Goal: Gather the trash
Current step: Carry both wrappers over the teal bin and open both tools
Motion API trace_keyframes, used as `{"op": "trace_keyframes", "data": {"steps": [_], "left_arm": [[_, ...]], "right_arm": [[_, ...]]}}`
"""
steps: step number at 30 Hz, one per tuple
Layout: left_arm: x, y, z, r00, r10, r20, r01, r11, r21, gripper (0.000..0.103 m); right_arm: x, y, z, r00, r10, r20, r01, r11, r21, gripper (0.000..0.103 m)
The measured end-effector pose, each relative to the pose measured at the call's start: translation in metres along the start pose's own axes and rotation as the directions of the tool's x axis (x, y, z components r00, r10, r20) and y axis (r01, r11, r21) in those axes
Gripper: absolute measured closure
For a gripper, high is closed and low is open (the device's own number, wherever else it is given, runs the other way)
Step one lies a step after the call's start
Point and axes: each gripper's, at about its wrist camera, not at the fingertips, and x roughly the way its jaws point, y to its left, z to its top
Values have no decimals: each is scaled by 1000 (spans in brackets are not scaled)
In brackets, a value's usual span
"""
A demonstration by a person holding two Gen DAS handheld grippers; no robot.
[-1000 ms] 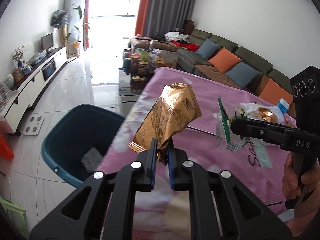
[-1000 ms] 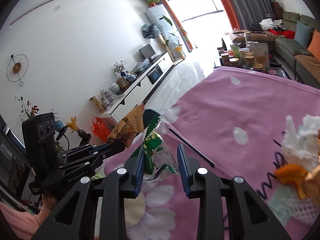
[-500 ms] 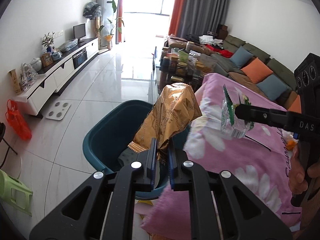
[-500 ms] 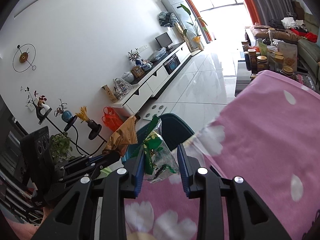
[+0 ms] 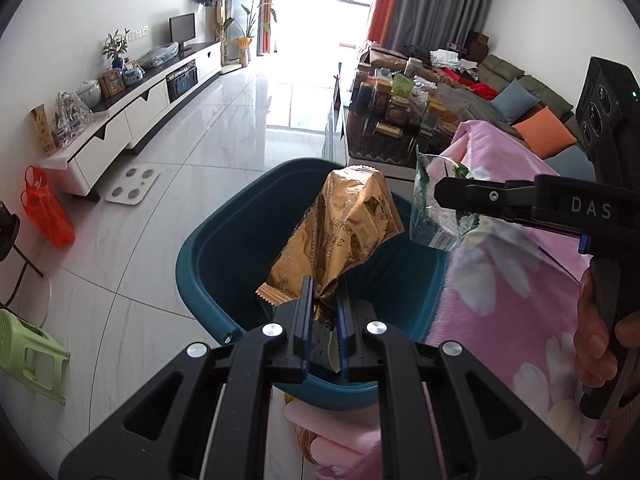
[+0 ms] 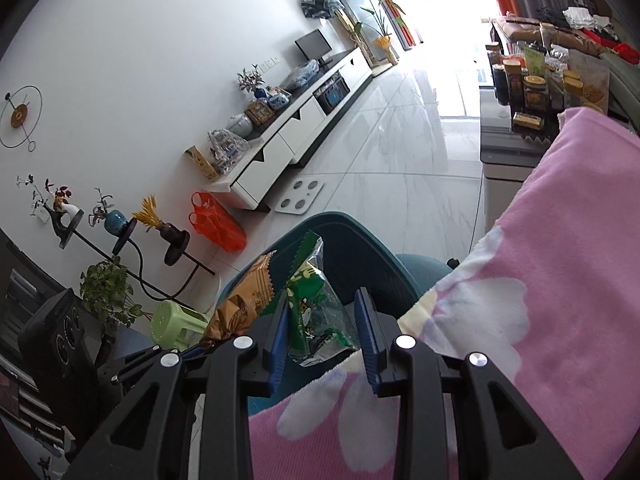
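Note:
My left gripper (image 5: 323, 312) is shut on a crumpled gold wrapper (image 5: 340, 232), which hangs over the open teal bin (image 5: 208, 256) on the floor. The right gripper (image 6: 323, 328) is shut on a green and clear snack bag (image 6: 316, 312); in the left wrist view that bag (image 5: 430, 208) hangs at the bin's right rim, beside the pink flowered cloth (image 5: 512, 264). In the right wrist view the gold wrapper (image 6: 244, 304) shows left of the green bag, above the teal bin (image 6: 360, 252). A hand (image 5: 600, 320) grips the right gripper's handle.
The pink cloth (image 6: 540, 280) covers the table edge next to the bin. A green stool (image 5: 28, 352), an orange bag (image 5: 46, 208) and a white scale (image 5: 132, 186) lie on the tiled floor. A low table with jars (image 5: 396, 116) stands beyond the bin.
Both grippers have swung left off the pink cloth with their wrappers. They now sit over the teal bin, which has come close and central in both views.

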Motion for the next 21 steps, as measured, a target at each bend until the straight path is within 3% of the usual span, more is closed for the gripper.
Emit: {"op": "trace_keyframes", "data": {"steps": [5,10,14,21], "left_arm": [[14,5,0,999,-3,-37,2,1000,-30,92],[29,12,0,997,-48,-64,42,995,-88,87],[40,17,-3,995,-67,-77,57,991,-124,71],[25,16,-6,998,-53,-34,48,991,-128,64]], "right_arm": [[14,3,1,999,-34,-28,34,999,1,70],[15,7,2,998,-63,-31,63,998,-7,60],[11,9,2,998,-65,-19,64,998,-20,52],[0,4,5,998,-56,11,56,998,-18,42]]}}
